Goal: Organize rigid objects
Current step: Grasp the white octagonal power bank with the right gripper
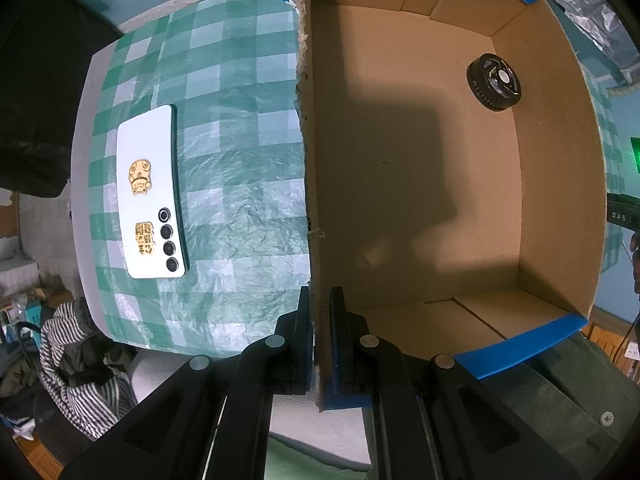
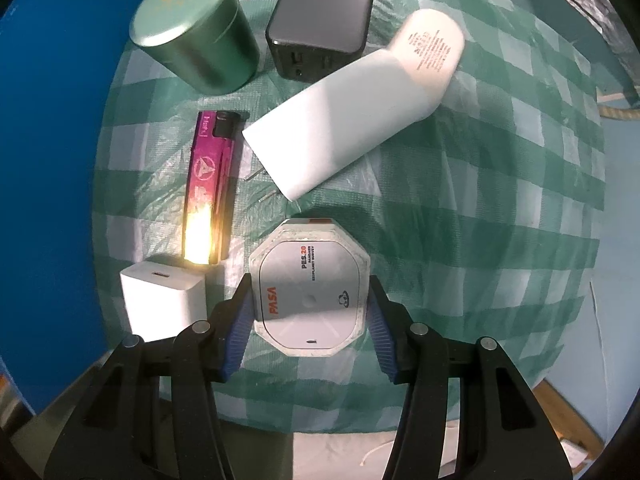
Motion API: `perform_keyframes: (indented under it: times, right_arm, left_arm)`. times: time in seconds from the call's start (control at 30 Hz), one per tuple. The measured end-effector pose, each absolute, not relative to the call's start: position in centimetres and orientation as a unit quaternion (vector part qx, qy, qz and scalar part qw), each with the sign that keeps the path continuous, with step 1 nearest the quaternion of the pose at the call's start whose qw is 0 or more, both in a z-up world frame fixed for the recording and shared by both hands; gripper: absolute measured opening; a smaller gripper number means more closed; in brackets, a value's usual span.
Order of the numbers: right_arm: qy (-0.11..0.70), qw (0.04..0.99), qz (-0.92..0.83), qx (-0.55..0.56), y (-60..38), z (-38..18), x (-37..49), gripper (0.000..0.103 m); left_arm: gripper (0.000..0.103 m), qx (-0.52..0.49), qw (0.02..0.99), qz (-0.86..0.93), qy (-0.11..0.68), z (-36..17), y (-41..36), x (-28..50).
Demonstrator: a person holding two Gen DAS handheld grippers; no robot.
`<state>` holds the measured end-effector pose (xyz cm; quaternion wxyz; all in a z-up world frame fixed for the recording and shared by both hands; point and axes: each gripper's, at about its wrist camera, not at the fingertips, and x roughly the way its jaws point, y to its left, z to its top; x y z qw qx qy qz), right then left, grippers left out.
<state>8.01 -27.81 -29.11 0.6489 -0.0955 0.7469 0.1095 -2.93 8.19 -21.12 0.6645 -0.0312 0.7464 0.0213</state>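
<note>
Your open brown cardboard box (image 1: 540,152) holds only a black toothed wheel (image 1: 494,81). Your left hand-held gripper (image 1: 320,336) clamps its wall. Your right hand-held gripper (image 2: 310,312) pinches the white octagonal charger (image 2: 310,288) on the green-checked desk (image 2: 460,208).

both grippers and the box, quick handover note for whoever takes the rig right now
Left gripper: shut on the cardboard box wall.
Right gripper: jaws either side of the octagonal PASA device, pads at its edges.
Done: black wheel in the box.
Left on the checked cloth: phone, green tin, grey charger, white adapter, lighter, white cube charger.
</note>
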Motion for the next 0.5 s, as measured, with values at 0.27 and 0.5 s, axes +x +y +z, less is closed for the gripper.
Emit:
perform_keyframes:
  times: [0.27,0.5]
  right_arm:
    - [0.735,0.662,0.114,-0.097,-27.8,-26.6,7.0,0.053]
    - [0.718,0.678,0.123,-0.102,-27.0,-24.2,7.1,0.053]
  left_arm:
    - [0.007,-0.031,0.664,0.023,0.746,-21.1,8.4,-2.9]
    - [0.007,-0.03,0.665,0.021,0.746,-21.0,8.4,-2.9]
